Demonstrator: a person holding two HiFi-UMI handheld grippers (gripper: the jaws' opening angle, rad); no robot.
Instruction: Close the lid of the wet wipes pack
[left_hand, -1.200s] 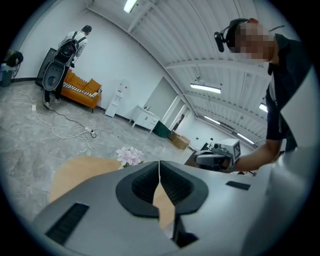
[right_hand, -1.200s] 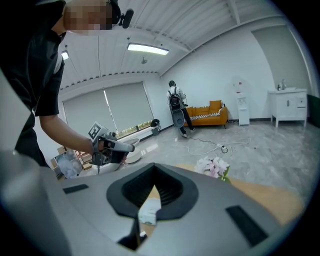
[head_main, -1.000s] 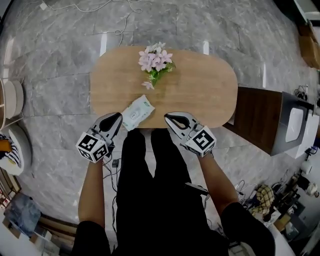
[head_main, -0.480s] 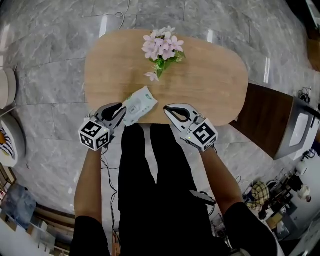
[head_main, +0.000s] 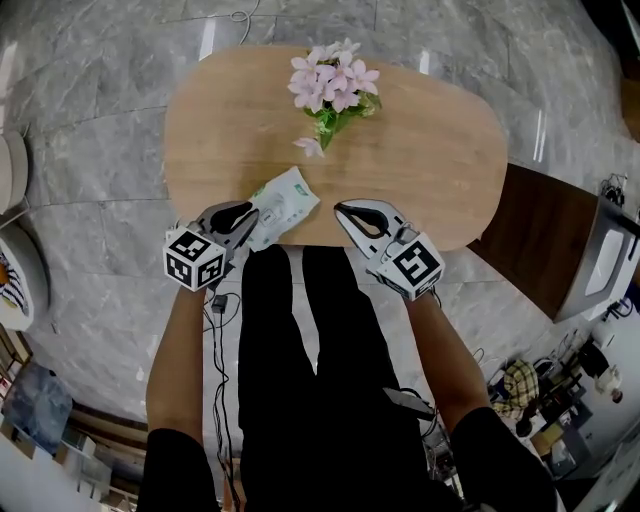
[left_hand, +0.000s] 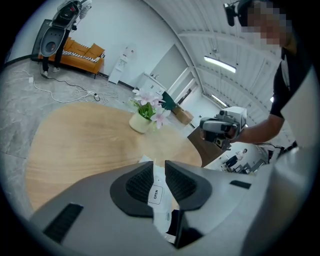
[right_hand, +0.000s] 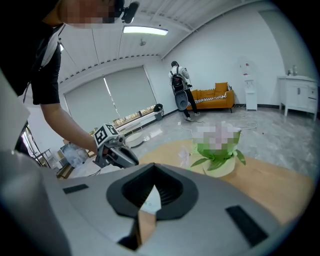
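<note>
Seemingly at the approach, the left gripper (head_main: 244, 211) is held narrowly parted over the wet wipes pack (head_main: 286, 203), the right gripper (head_main: 346, 210) shut, empty; the lid (left_hand: 155, 194) must be pressed flat next.

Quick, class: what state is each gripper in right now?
Left gripper: slightly open, poised over the wet wipes pack, gripping nothing.
Right gripper: shut, empty.

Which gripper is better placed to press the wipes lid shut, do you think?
Left, probably. The left gripper is over the wet wipes pack, its OPEN tab showing between the jaws; the right gripper stands aside, shut.
</note>
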